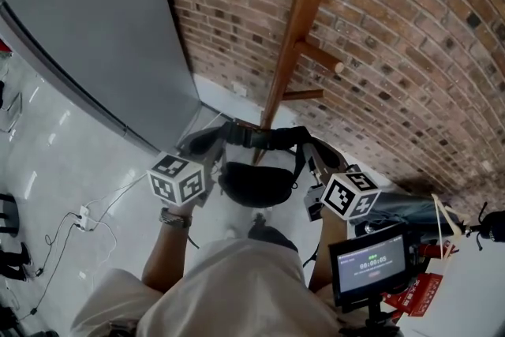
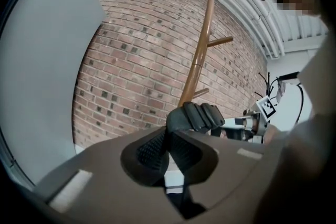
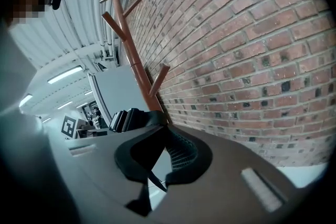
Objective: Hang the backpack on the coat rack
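Observation:
The black backpack (image 1: 252,179) hangs between my two grippers, in front of the wooden coat rack (image 1: 302,8). Its top strap (image 1: 262,136) is stretched between them. My left gripper (image 1: 203,144) is shut on the strap's left end (image 2: 195,117); the padded webbing runs out from between its jaws (image 2: 166,153). My right gripper (image 1: 318,157) is shut on the right end (image 3: 132,119), pinched between its pads (image 3: 164,159). The rack's pole (image 2: 200,55) leans up the brick wall, with bare pegs (image 1: 320,57) above the strap. The same pole (image 3: 132,47) stands just beyond the strap in the right gripper view.
A brick wall (image 1: 410,51) stands behind the rack and a grey panel (image 1: 102,28) to its left. Cables and a power strip (image 1: 85,217) lie on the white floor at left. A camera with a lit screen (image 1: 371,260) stands at lower right.

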Demonstrator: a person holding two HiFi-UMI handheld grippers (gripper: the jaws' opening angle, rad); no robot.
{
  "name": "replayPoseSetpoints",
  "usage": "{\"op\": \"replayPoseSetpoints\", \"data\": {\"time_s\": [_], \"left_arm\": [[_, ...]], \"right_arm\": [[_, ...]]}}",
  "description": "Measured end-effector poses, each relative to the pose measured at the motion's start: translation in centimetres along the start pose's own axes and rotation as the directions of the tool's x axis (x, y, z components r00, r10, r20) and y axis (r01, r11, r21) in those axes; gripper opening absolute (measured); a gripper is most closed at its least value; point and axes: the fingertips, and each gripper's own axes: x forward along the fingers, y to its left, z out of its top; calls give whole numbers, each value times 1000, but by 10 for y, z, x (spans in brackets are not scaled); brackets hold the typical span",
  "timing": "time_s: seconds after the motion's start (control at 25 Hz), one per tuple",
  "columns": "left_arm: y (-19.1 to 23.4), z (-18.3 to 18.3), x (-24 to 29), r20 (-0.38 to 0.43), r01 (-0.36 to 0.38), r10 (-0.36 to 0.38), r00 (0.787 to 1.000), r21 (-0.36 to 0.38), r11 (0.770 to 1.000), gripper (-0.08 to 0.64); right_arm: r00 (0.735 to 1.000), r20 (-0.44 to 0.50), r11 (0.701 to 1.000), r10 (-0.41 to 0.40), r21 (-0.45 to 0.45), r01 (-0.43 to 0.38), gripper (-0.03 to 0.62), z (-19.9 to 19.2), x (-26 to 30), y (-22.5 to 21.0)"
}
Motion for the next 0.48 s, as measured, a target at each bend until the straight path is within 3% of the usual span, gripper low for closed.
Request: {"op": "replayPoseSetpoints", "data": {"time_s": [0.48], "left_arm": [[22,-19,18,-61,-33,30,998,-43,999,5]], "right_arm": [[998,-60,999,12,39,-10,7,-14,26,-20]]}}
